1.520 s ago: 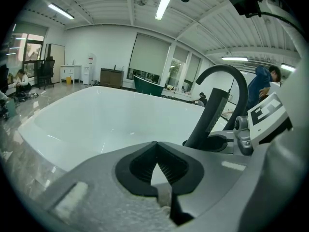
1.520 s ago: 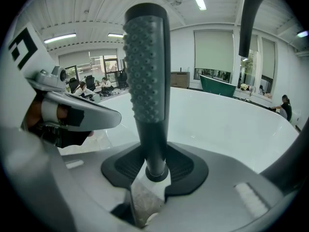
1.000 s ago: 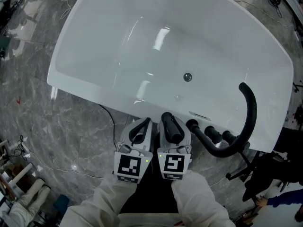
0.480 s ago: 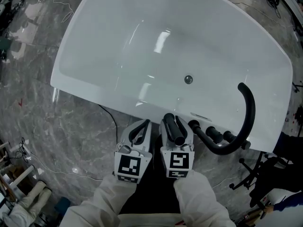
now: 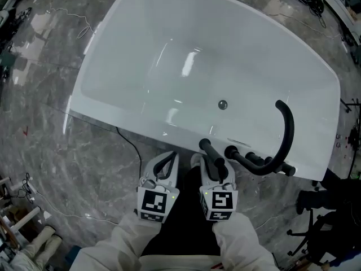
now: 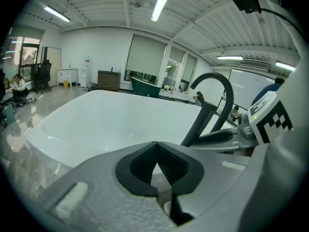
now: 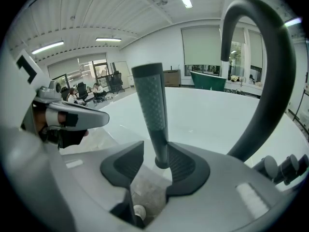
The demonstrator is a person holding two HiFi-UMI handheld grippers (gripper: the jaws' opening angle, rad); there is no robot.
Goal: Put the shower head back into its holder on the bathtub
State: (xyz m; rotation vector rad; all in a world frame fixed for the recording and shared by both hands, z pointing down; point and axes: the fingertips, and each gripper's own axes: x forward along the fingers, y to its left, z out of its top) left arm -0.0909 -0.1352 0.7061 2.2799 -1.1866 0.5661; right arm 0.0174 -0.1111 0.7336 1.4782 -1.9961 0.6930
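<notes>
The shower head (image 7: 149, 105), a dark textured stick, stands upright between the jaws of my right gripper (image 7: 155, 149). The jaws are closing. The stick leans on the right pad, and a gap shows beside the left pad. In the head view the shower head (image 5: 210, 151) lies over my right gripper (image 5: 213, 165), its tip at the near rim of the white bathtub (image 5: 113, 112). My left gripper (image 5: 164, 164) hangs just to the left, short of the rim. Its pads (image 6: 157, 156) meet at the tips with nothing between them.
A black arched faucet (image 5: 287, 129) and a row of black knobs (image 5: 251, 161) sit on the rim right of the shower head. The drain (image 5: 222, 104) is in the tub floor. A thin cable (image 5: 132, 151) crosses the marble floor. Dark stands (image 5: 316, 219) are at the right.
My right gripper has shifted right, nearer the knobs, and the shower head now looks slimmer and more upright in its jaws. The left gripper stays shut beside it.
</notes>
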